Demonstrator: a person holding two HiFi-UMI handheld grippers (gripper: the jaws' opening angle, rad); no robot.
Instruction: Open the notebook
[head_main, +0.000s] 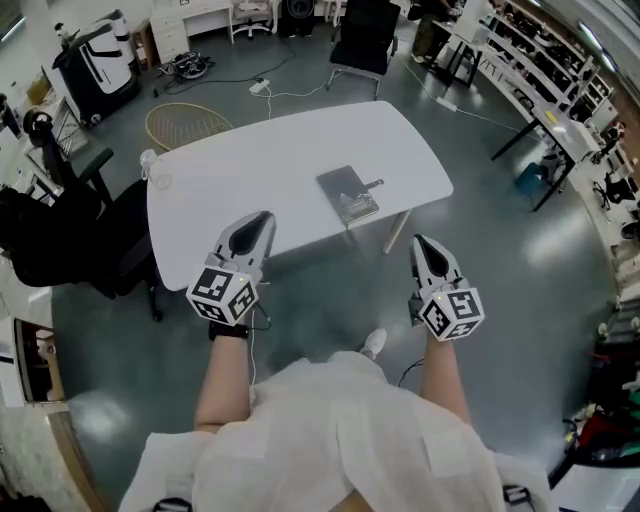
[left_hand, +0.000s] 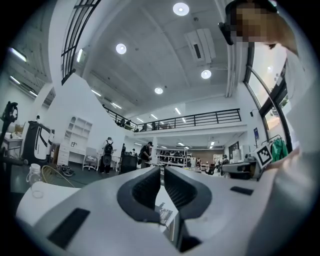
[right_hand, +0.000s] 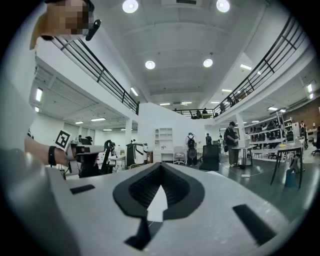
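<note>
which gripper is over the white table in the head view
The left gripper: its tips overlap the table at its near edge; the right gripper shows against floor.

White for the table, mottled dark grey for the notebook, pale grey with black pads for left gripper and right gripper, black-and-white squares on the marker cubes, glossy grey-green for the floor.
</note>
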